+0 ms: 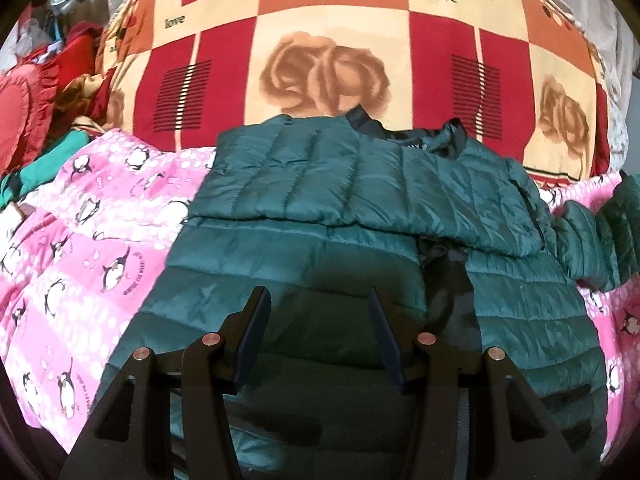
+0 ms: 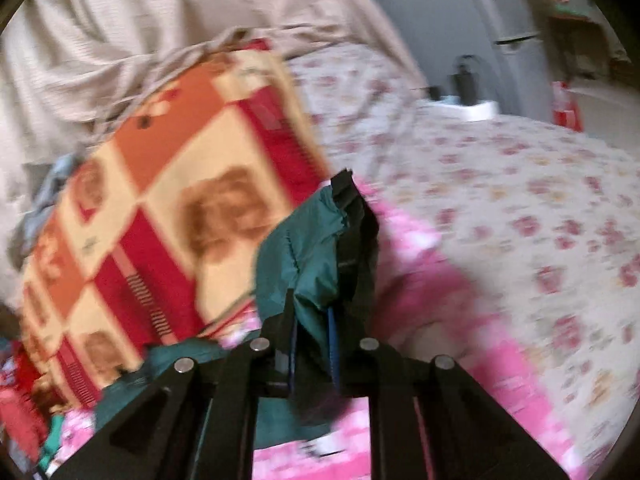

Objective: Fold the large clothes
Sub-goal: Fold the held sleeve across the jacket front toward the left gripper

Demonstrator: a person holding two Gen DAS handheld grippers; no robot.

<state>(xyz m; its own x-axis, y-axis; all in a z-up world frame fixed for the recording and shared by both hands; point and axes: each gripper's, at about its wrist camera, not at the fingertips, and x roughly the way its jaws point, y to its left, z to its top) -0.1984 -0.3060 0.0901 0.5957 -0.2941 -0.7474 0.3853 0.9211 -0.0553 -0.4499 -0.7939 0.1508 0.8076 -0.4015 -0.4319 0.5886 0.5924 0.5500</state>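
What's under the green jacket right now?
The green puffer jacket lies on a pink penguin blanket, which shows on both sides. Whatever lies beneath its middle is covered.

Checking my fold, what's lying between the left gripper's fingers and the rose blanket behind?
In the left wrist view, only the green puffer jacket spreads from the open left gripper to the rose blanket, one sleeve folded across it.

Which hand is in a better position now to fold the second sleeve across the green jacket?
The right. The right gripper is already shut on the sleeve, lifted over the pink blanket. The left gripper is open above the jacket and holds nothing.
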